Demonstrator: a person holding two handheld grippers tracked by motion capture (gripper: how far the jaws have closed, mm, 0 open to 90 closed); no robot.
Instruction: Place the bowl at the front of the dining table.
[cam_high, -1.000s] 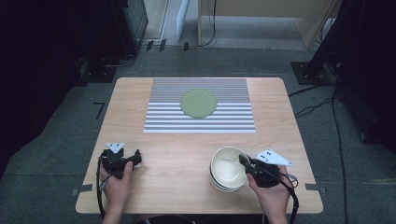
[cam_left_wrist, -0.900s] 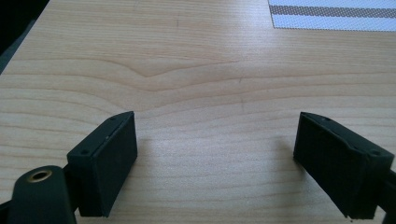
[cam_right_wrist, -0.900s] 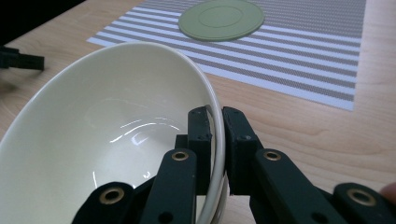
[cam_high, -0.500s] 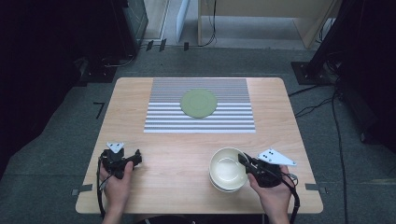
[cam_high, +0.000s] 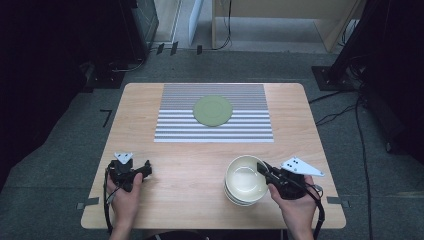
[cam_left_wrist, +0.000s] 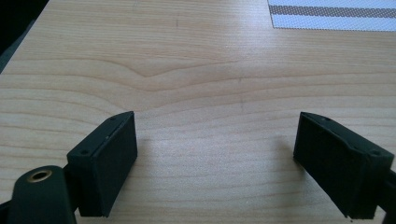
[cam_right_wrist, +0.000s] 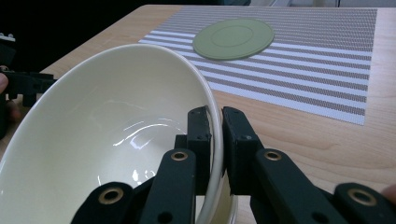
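The right gripper (cam_right_wrist: 212, 140) is clamped on the rim of the top bowl (cam_right_wrist: 107, 140), one jaw inside the wall and one outside. In the right gripper view, the bowl's near edge is cut off by the frame, and the bowls under it are mostly hidden; a sliver of pale rim shows beneath the jaws. In the high view, the right gripper (cam_high: 265, 170) sits at the bowl's right rim, and the top bowl (cam_high: 245, 179) rests tilted on the bowl stack (cam_high: 235, 197) near the table's front right edge. How many bowls the stack contains cannot be told.

The left gripper (cam_left_wrist: 215, 158) stands with its jaws wide apart and nothing between them, low over bare wood; in the high view the left gripper (cam_high: 142, 170) lies at the front left, well apart from the bowls.

Compared with one second ago, the top bowl sits slightly off the stack; the left hand (cam_high: 124, 195) has held its place.

The table (cam_high: 190, 200) is light wood. Farther back lies a striped placemat (cam_high: 250, 125) bearing a green plate (cam_high: 213, 110). Grey carpet (cam_high: 60, 165) surrounds the table, with dark equipment and cables (cam_high: 335, 107) beyond.
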